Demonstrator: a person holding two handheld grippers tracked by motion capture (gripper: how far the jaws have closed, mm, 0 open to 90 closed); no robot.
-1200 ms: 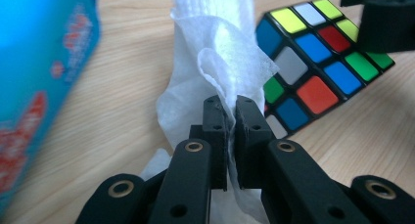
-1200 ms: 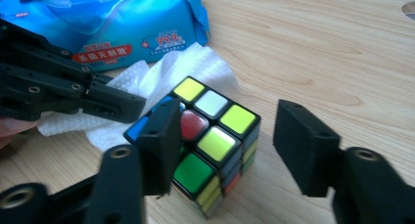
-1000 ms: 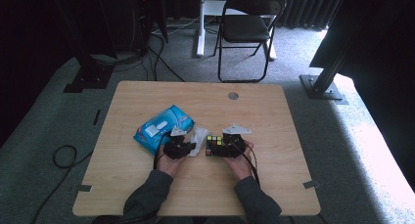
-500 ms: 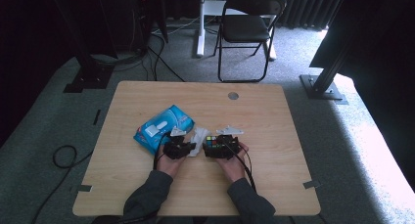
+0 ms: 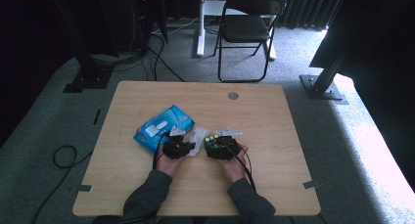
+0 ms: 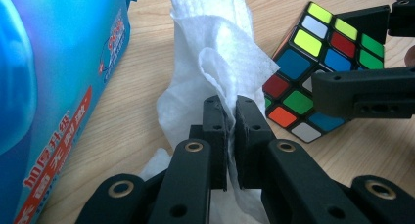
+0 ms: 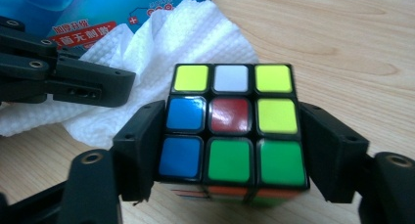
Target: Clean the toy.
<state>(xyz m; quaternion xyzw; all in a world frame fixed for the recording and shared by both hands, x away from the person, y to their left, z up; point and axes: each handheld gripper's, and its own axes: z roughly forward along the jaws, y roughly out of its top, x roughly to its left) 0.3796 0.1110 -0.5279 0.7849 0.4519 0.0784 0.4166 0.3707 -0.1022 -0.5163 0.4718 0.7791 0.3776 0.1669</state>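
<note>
- Cube [image 7: 234, 131] sits on the desk [image 5: 274, 116] just right of the wipe [image 6: 215, 62], bracketed by the right claw [image 7: 234, 150], whose jaws have just been closing and now look pressed against both sides.
- Wipe pinched tight in the left claw [image 6: 231, 131], pulled clear of the blue pack [image 6: 54, 87]; likely wiping of the cube not yet begun.
- No long axis on the cube; yellow-and-white row faces away from the right claw, green row nearest.
- Wipe stands up from the pinch, folds trailing toward the far desk edge.
</note>
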